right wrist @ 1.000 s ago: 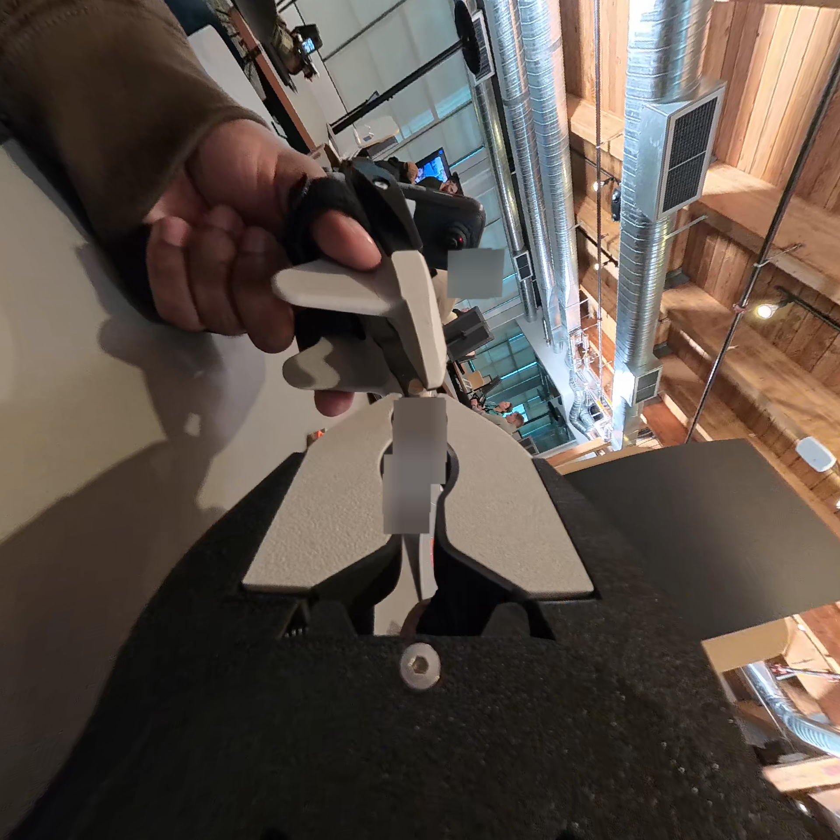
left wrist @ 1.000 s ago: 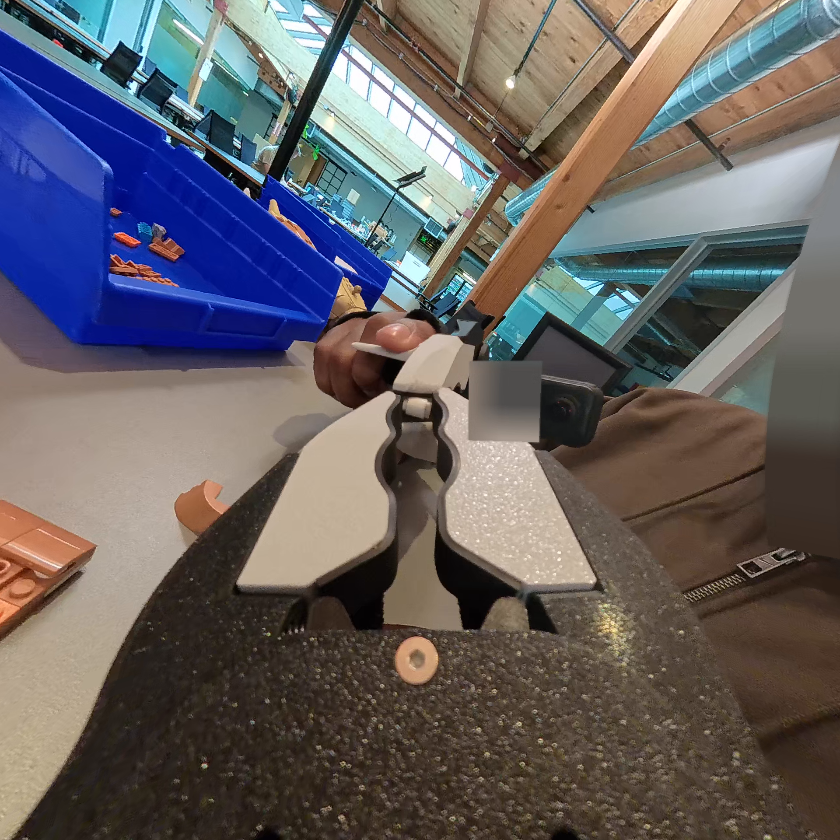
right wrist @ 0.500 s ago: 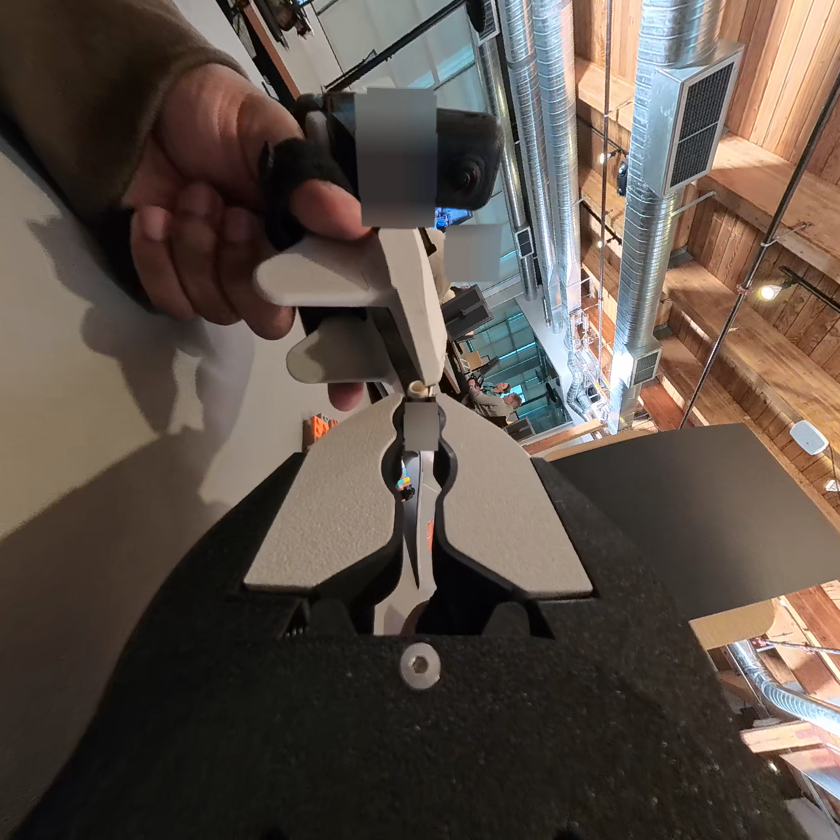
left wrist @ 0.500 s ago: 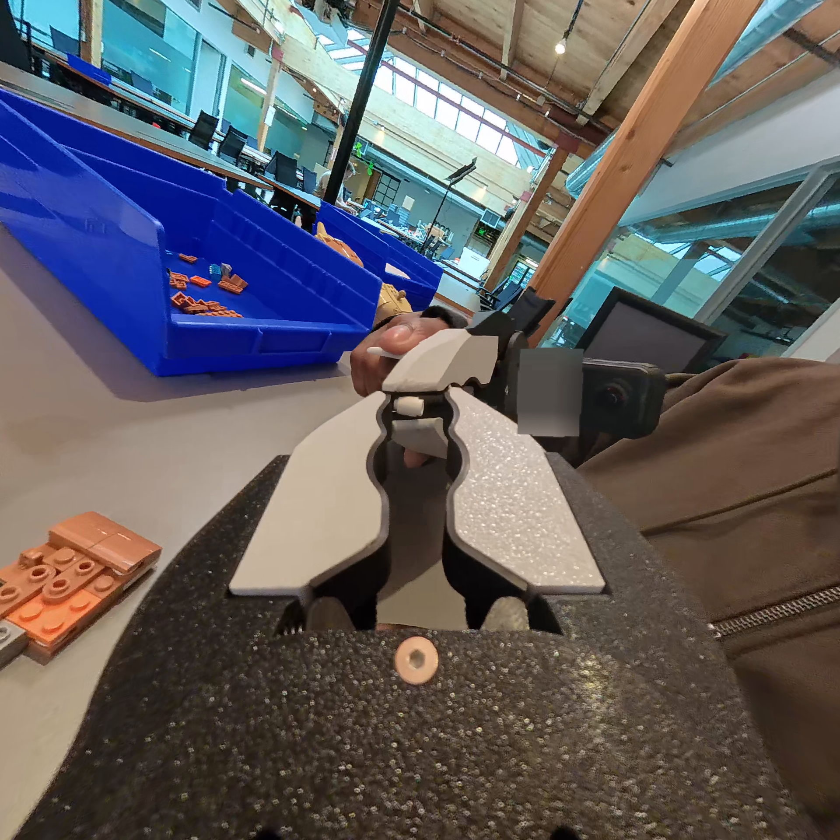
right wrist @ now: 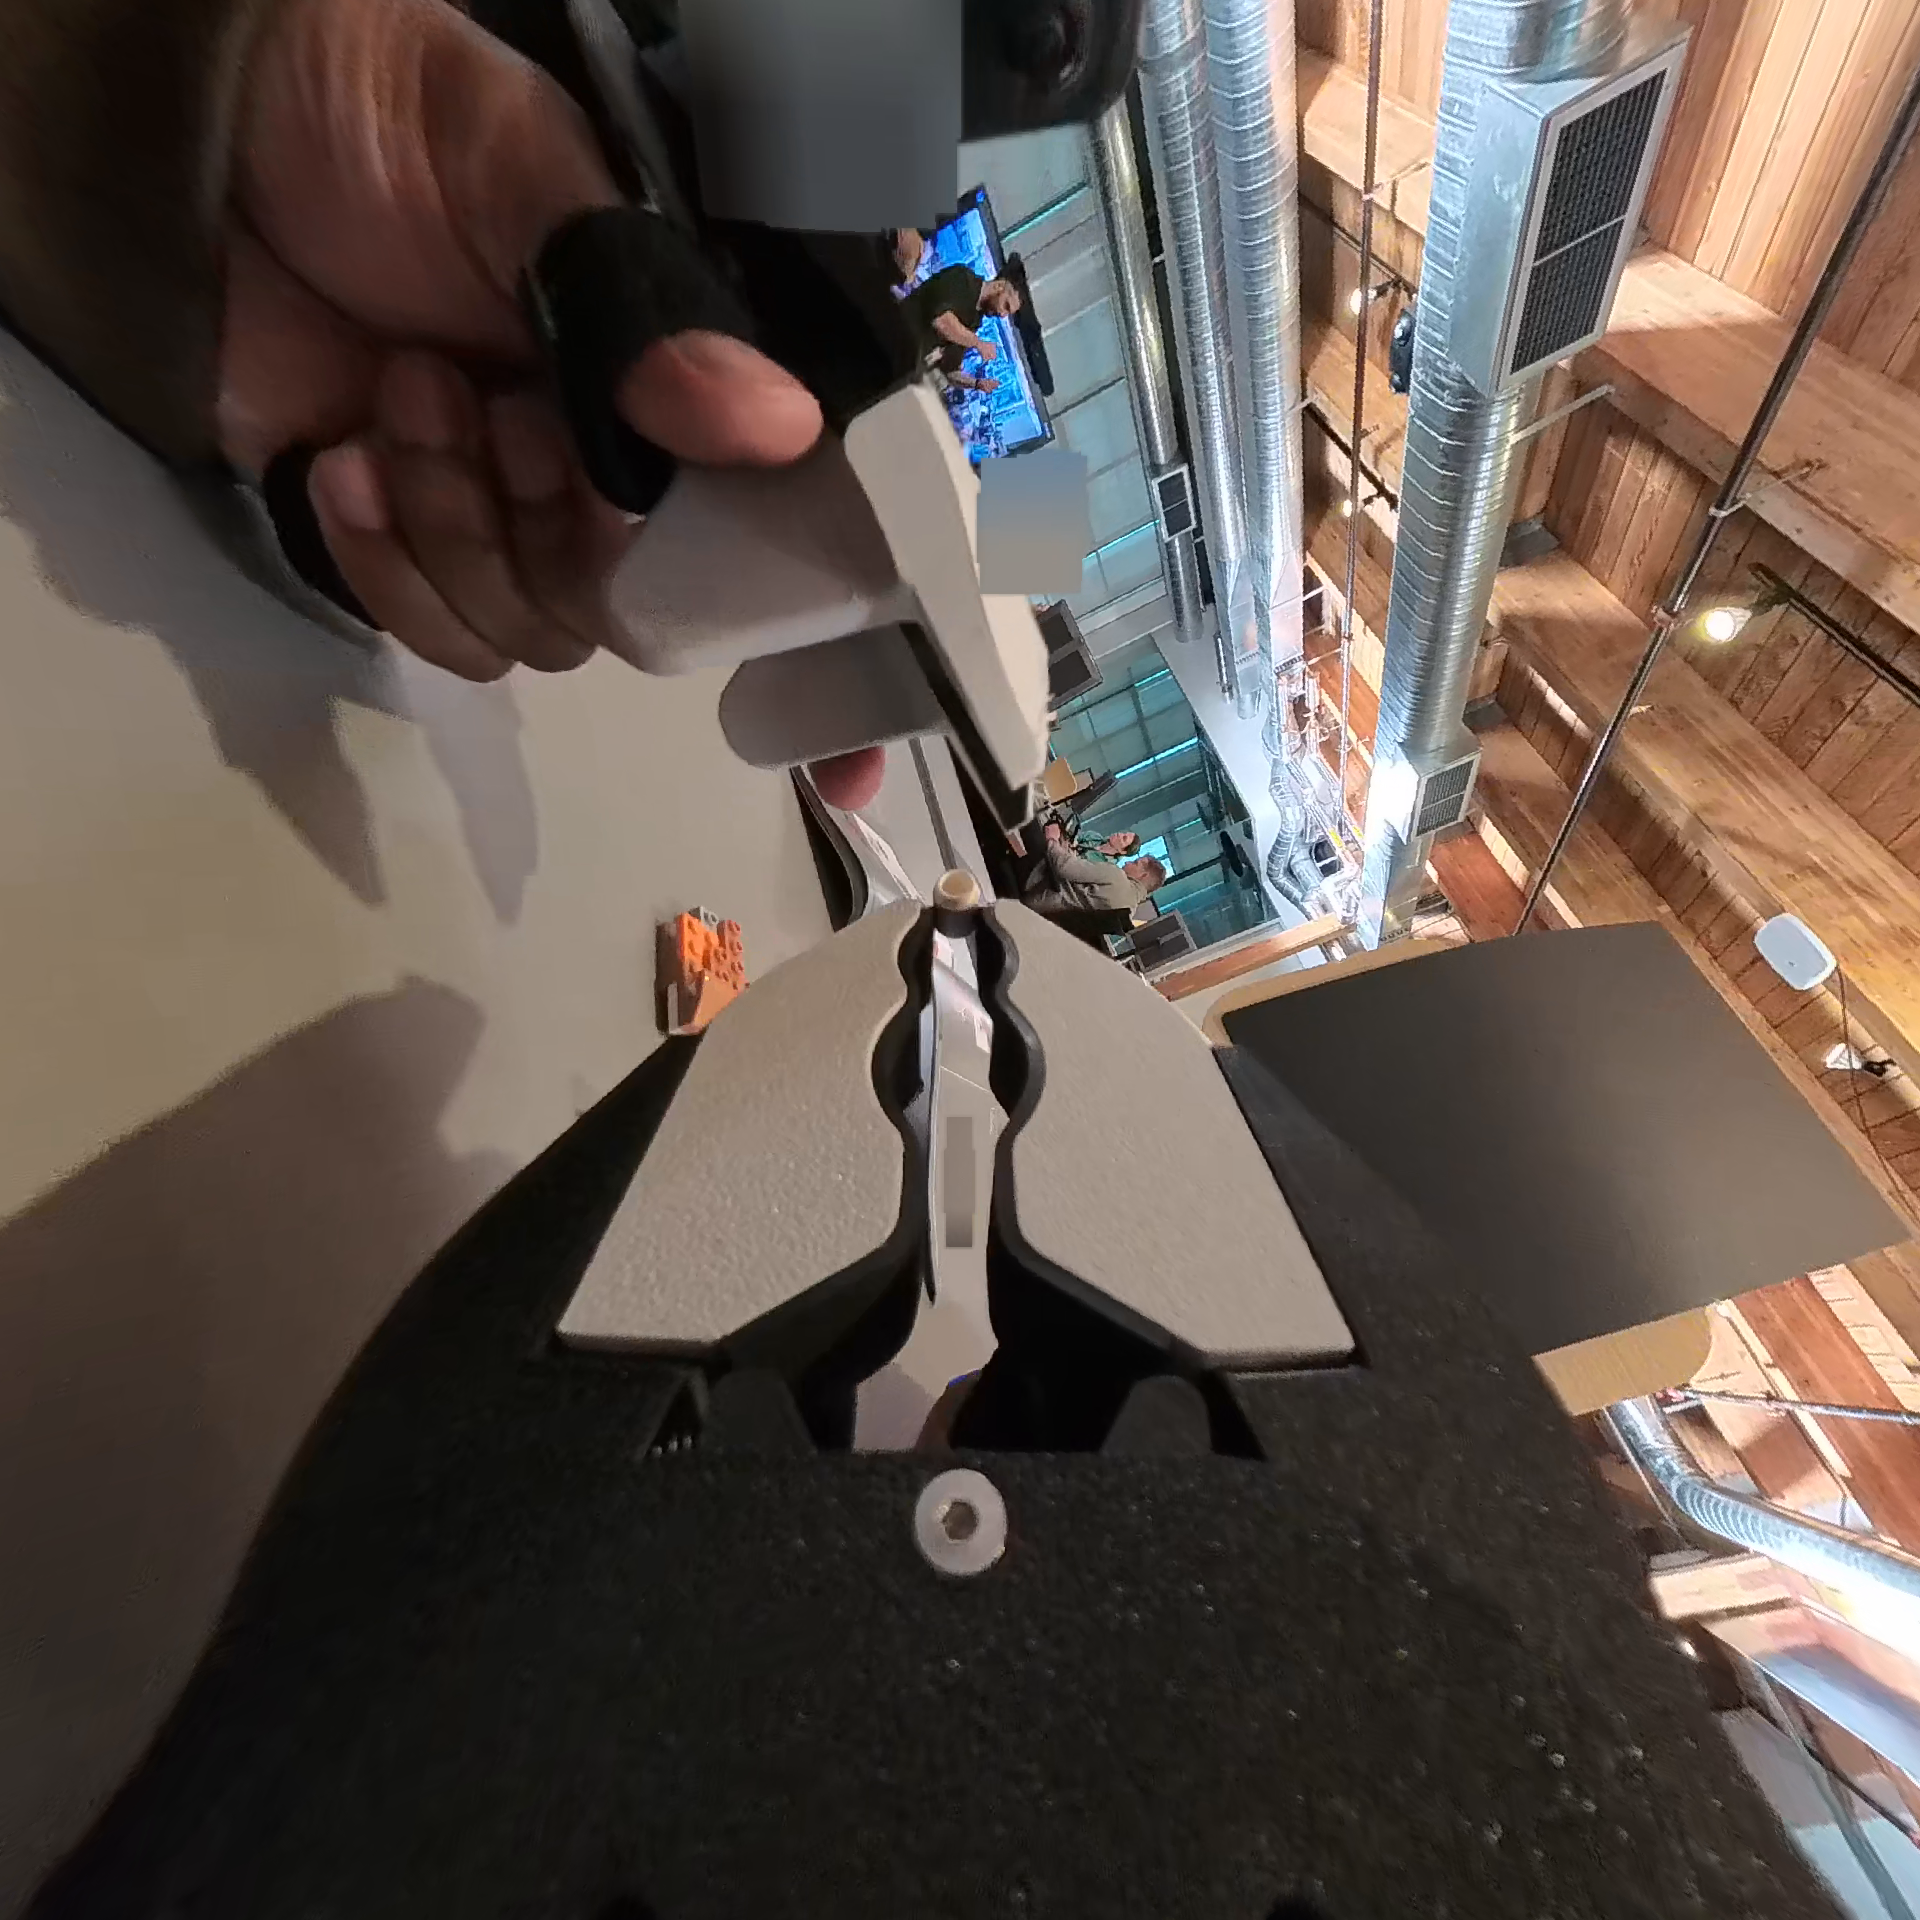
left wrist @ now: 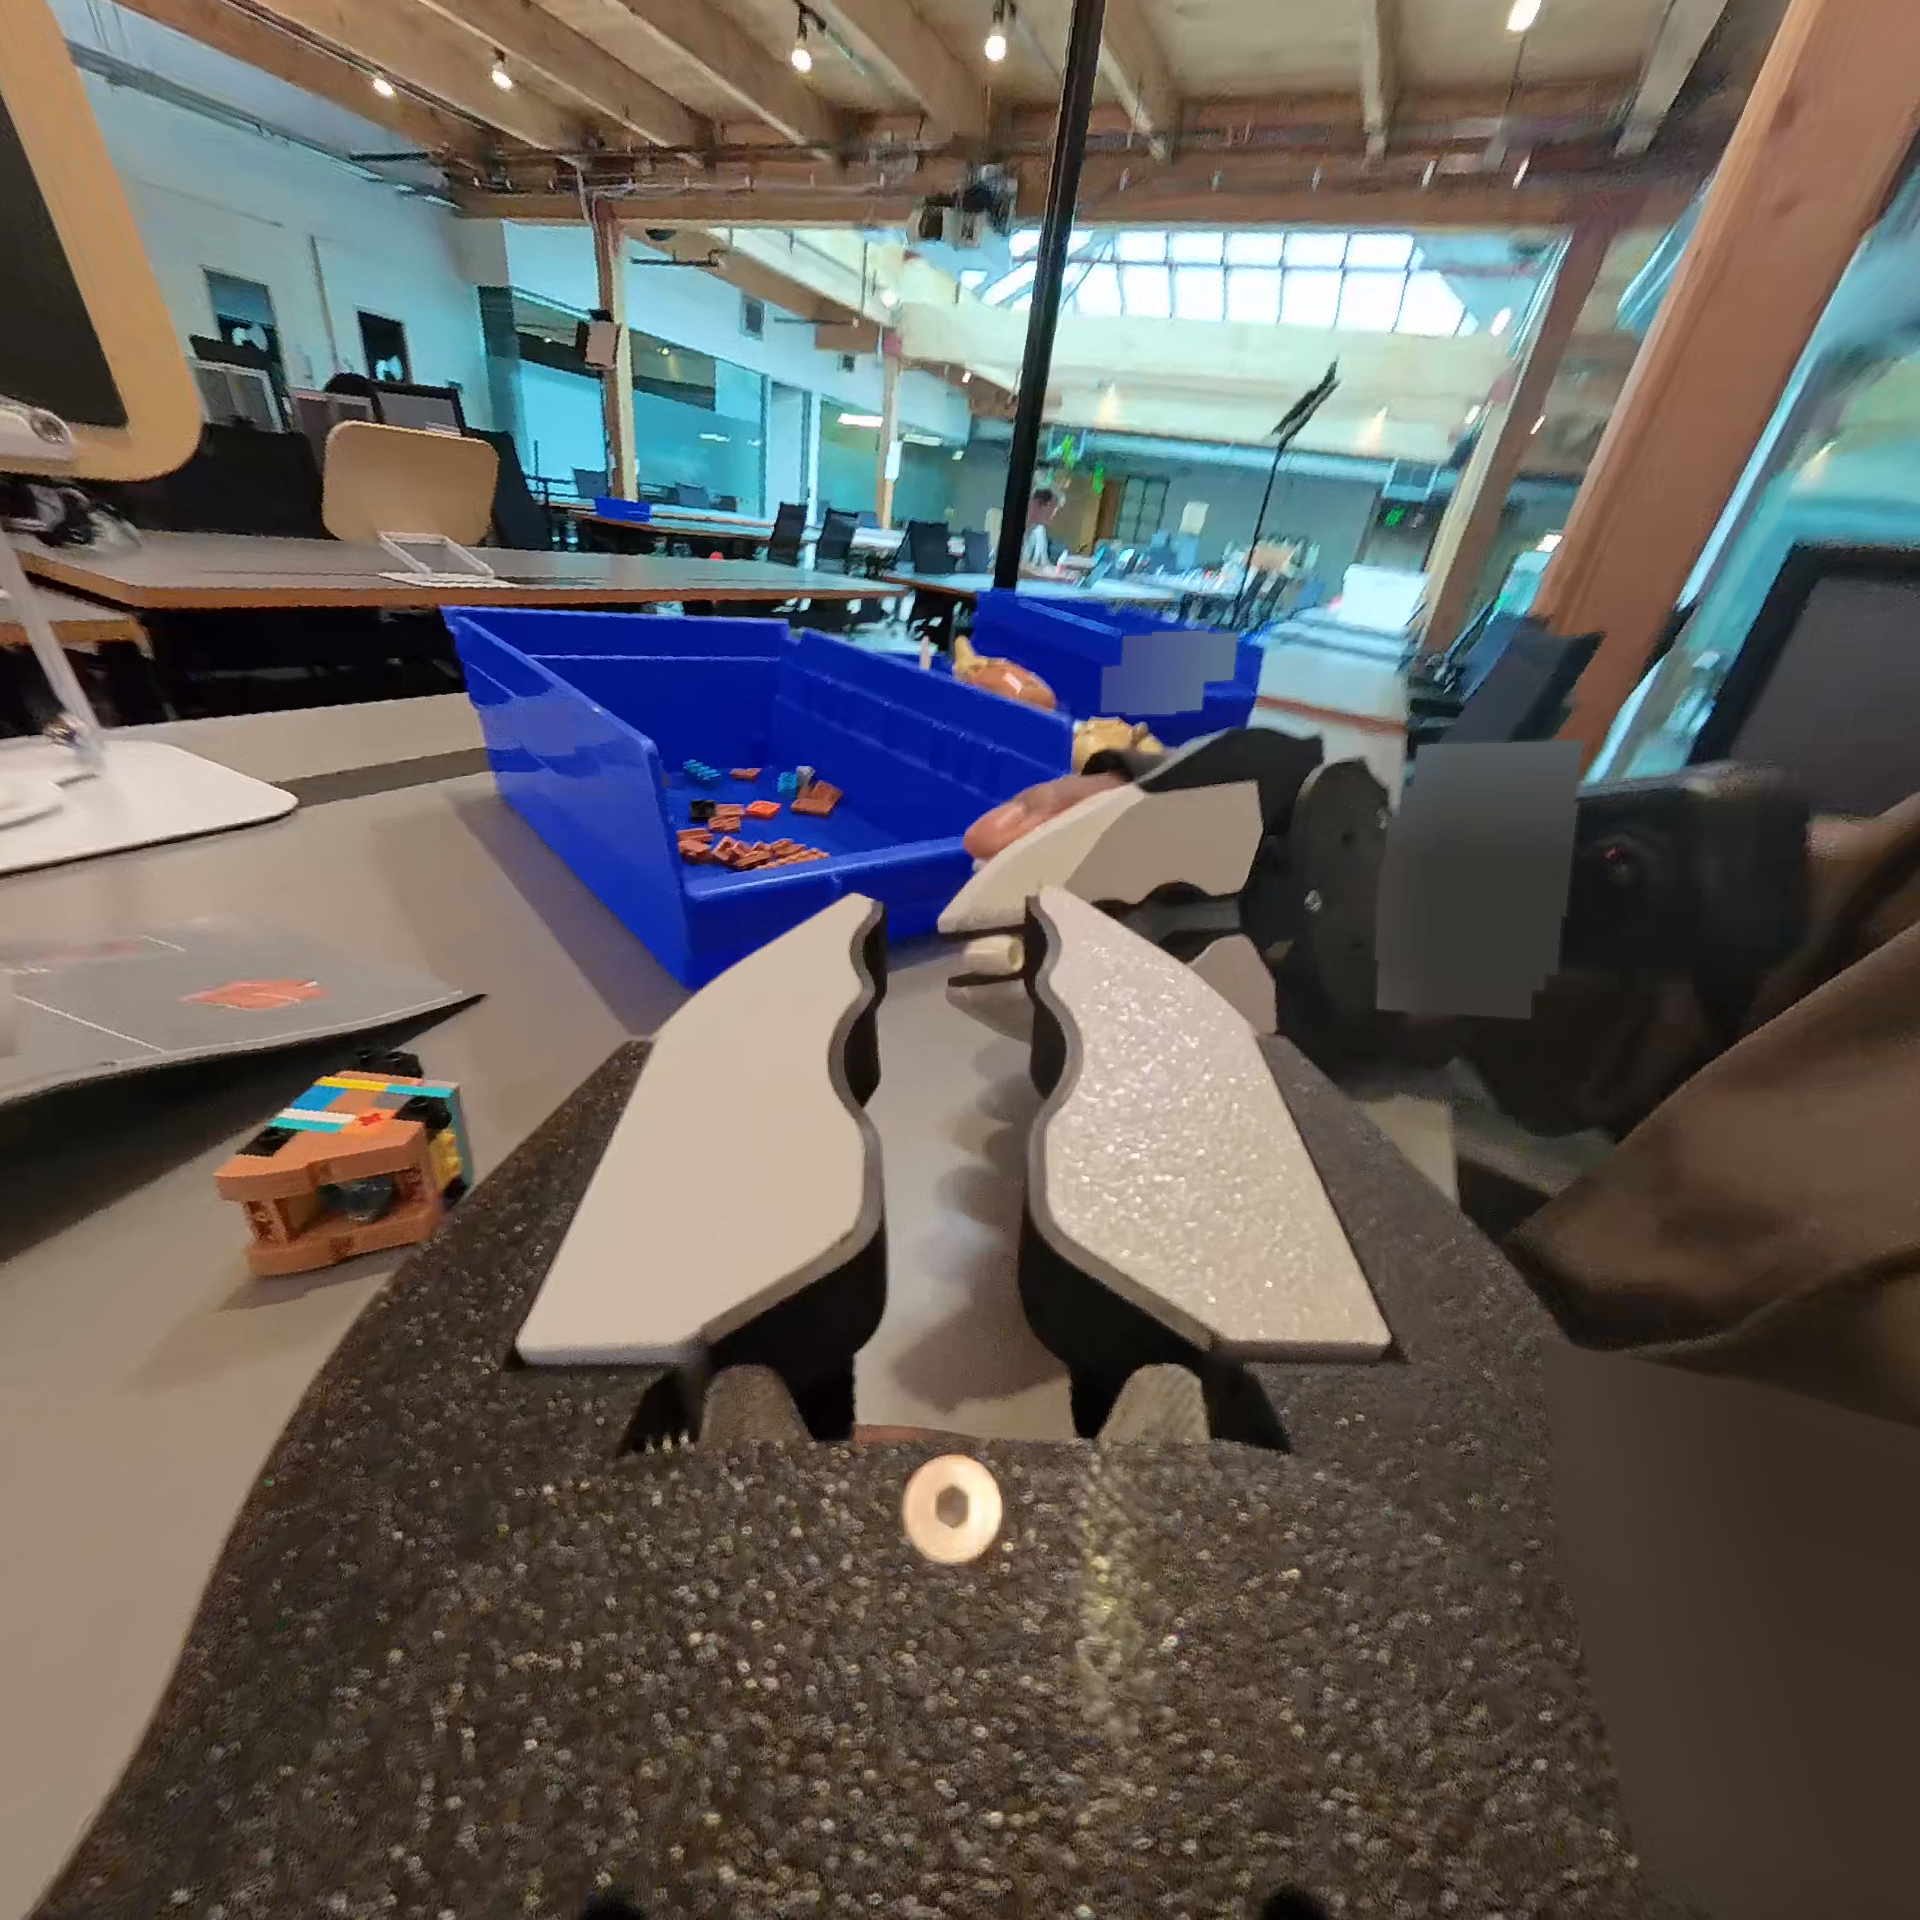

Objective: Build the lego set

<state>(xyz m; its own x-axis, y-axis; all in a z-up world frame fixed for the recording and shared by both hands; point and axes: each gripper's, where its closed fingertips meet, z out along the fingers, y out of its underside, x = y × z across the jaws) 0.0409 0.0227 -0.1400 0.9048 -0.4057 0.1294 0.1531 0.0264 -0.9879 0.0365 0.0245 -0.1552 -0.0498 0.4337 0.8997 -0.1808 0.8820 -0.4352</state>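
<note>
My left gripper (left wrist: 958, 906) is open and empty, its fingers well apart above the grey table (left wrist: 312, 852). It also shows in the right wrist view (right wrist: 1023, 790), held in a hand just above my right gripper's tips. My right gripper (right wrist: 956, 914) is shut on a small cream round piece (right wrist: 956, 891) that sticks out of its tips. In the left wrist view the right gripper (left wrist: 971, 956) sits just beyond my right finger, with the cream piece (left wrist: 992, 948) in it. A partly built brown, black and striped lego model (left wrist: 343, 1164) lies on the table at the left.
A blue bin (left wrist: 582, 769) with several loose orange and teal bricks stands ahead, a second blue bin (left wrist: 1039, 623) behind it. A dark booklet (left wrist: 208, 997) lies at the left. A small orange brick assembly (right wrist: 701, 966) lies on the table. A brown sleeve (left wrist: 1766, 1195) fills the right. The grippers are tip to tip, or close to it.
My left gripper has opened, let go of the cream piece and drawn back from the right gripper's tips. The piece stays in my right gripper. The left view has swung left and levelled out.
</note>
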